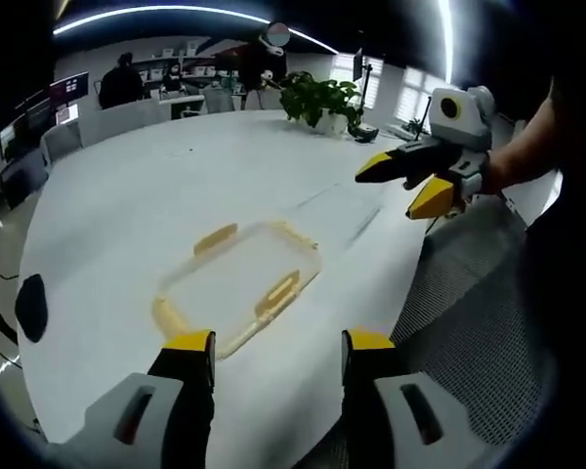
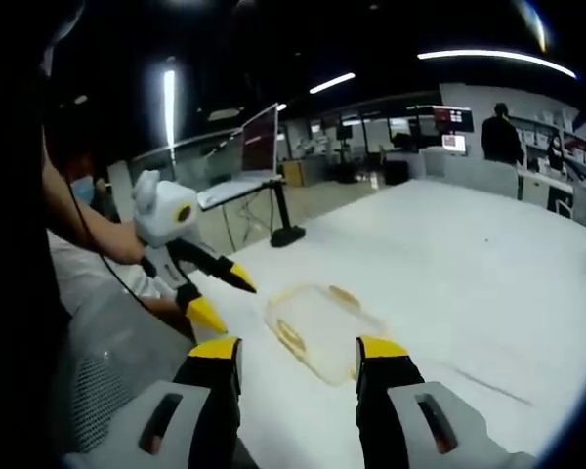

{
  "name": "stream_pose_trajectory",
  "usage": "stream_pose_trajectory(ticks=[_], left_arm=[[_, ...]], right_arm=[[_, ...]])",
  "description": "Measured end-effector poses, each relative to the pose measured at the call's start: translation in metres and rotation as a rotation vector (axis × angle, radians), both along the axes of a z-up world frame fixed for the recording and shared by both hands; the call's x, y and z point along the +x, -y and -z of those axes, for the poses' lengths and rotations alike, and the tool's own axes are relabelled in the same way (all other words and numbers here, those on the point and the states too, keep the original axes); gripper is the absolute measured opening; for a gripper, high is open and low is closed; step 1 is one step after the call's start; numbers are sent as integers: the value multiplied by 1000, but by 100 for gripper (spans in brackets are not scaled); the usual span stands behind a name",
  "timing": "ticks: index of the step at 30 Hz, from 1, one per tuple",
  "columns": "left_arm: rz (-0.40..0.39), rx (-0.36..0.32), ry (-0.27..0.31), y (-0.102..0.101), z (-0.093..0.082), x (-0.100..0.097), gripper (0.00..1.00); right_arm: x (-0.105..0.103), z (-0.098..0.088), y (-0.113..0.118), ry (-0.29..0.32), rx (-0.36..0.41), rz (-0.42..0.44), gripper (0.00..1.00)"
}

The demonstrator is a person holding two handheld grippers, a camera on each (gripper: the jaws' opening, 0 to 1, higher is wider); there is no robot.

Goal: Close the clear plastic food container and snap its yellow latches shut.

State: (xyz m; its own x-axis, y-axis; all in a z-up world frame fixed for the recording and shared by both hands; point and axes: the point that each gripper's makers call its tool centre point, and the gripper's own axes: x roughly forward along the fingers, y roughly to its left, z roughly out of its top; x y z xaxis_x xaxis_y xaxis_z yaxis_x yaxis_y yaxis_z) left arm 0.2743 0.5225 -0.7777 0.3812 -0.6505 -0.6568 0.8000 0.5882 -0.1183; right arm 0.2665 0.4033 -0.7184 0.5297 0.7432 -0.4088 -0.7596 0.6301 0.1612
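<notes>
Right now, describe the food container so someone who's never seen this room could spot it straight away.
Find the big white table; near its edge closest to the open left gripper lies the container. It is a flat, clear rectangle, almost see-through against the tabletop, unlike the dark oval object nearby. Its yellow latches along the rim give it away.

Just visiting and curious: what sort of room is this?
Probably an open-plan office or lab: a large white table with a potted plant, wall monitors, and a laptop on a stand.
</notes>
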Motion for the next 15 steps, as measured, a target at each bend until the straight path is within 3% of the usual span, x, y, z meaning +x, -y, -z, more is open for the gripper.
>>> stream_pose_trajectory(ticks=[15], left_arm=[[-14,7,-3,-8,1,12,51]], right_arm=[[5,7,-3,-2,-25,-14,45]])
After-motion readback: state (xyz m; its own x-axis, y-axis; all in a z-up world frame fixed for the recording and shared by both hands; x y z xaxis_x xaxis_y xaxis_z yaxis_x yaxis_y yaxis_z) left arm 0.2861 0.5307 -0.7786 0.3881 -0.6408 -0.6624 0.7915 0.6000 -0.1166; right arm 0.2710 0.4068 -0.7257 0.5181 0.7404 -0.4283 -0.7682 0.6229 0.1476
